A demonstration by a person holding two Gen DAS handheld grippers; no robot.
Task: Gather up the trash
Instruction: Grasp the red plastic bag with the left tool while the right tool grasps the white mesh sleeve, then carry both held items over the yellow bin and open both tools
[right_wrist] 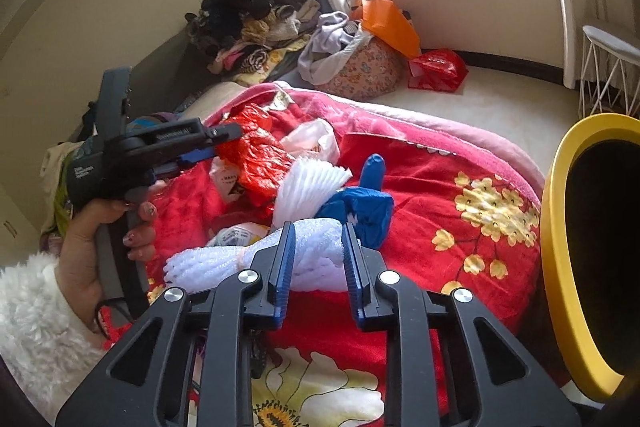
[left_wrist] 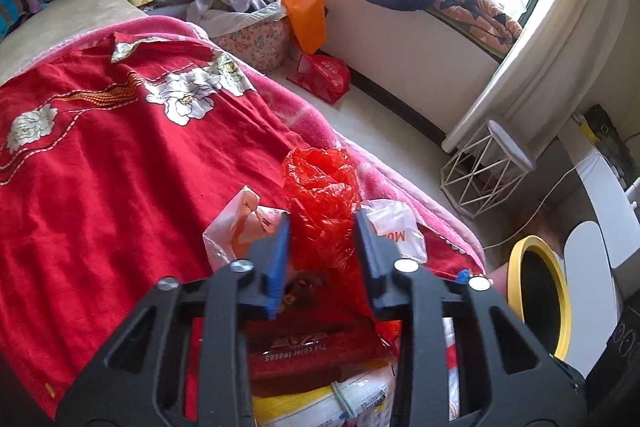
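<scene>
On the red floral bedspread [right_wrist: 440, 187], right gripper [right_wrist: 318, 259] clamps the white foam netting [right_wrist: 312, 255]. Beyond it, left gripper [left_wrist: 322, 239] pinches the red plastic bag [left_wrist: 320, 187]. Yellow-rimmed bin [right_wrist: 560, 227] stands beside the bed.

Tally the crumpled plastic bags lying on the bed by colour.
Red bag: 1
White bags, both printed: 2
Total: 3
</scene>
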